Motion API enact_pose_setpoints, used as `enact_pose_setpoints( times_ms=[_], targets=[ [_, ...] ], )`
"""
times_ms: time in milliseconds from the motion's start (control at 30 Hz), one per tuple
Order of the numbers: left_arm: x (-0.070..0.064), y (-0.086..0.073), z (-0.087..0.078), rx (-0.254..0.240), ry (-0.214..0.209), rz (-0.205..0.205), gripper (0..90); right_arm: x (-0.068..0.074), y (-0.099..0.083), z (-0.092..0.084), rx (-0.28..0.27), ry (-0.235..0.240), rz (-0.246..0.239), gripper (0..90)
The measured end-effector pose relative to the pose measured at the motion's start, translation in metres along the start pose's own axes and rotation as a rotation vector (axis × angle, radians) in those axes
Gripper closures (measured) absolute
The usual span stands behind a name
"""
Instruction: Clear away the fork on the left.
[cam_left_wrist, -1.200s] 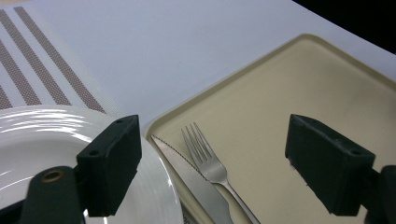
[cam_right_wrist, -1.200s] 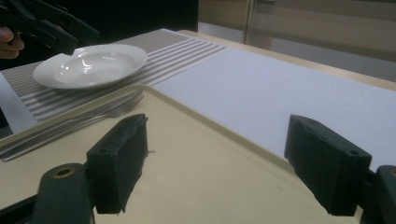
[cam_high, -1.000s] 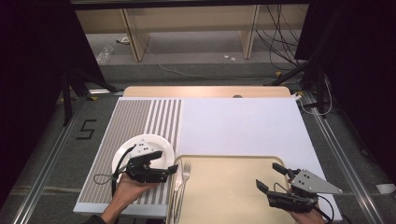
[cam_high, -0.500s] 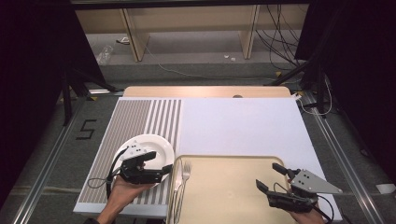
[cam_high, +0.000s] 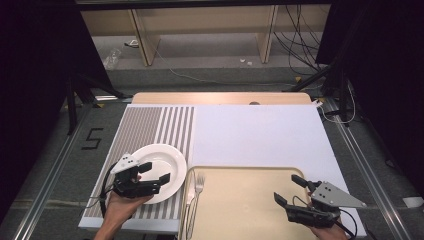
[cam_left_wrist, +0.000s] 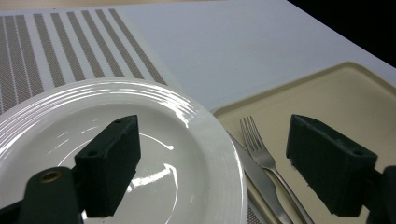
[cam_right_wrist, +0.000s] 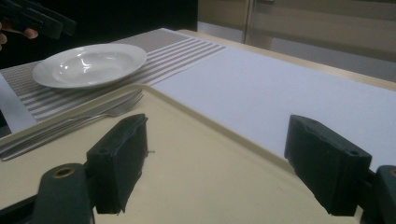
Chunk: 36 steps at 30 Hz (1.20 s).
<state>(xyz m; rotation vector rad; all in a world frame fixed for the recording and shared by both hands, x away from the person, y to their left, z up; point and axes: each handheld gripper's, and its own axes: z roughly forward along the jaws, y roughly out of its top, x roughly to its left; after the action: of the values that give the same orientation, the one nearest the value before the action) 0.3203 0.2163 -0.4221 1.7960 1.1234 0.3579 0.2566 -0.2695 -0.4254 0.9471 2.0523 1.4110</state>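
I am looking at the tray (cam_high: 250, 200), a shallow beige plastic rectangle with rounded corners lying at the desk's near edge; it is holding a metal fork (cam_high: 196, 192) and a knife (cam_high: 188, 200) side by side along its left rim, the rest of its bed bare. The plate (cam_high: 165, 167), round, white, glossy with a ribbed rim, is sitting empty on the striped woven mat (cam_high: 145, 130) at the near left corner of the desk, its right edge just beside the tray. I am keeping my left gripper (cam_high: 152, 172) released, jaws wide apart, hovering over the plate's near left part; in the left gripper view one jaw is hanging over the plate's (cam_left_wrist: 93, 121) well and the other over the tray (cam_left_wrist: 336, 98), with the fork (cam_left_wrist: 257, 144) between them. Since a second ago this gripper has slid toward the near left corner, uncovering more of the plate. My right gripper (cam_high: 295, 192) is staying put over the tray's near right corner, likewise released and empty, with smooth white sheet (cam_high: 260, 135) beyond it.
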Motion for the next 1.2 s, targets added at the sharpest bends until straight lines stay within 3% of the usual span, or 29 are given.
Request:
enact_pose_setpoints(
  times_ms=[400,500,933,1200],
  targets=[
    [0.015,-0.008,-0.013,-0.016,0.08,-0.077,16.6,0.0,0.0,0.001,-0.012,0.0,0.006,22.2],
    [0.018,-0.011,-0.015,-0.004,0.092,-0.116,16.0,0.0,0.0,0.0,-0.013,-0.001,0.006,22.2],
    [0.03,-0.017,-0.025,0.01,0.148,-0.17,15.6,-0.001,0.0,0.001,-0.015,0.001,0.01,22.2],
    [0.037,-0.02,-0.028,0.02,0.182,-0.235,15.7,-0.003,-0.002,0.002,-0.017,0.001,0.016,22.2]
  ],
)
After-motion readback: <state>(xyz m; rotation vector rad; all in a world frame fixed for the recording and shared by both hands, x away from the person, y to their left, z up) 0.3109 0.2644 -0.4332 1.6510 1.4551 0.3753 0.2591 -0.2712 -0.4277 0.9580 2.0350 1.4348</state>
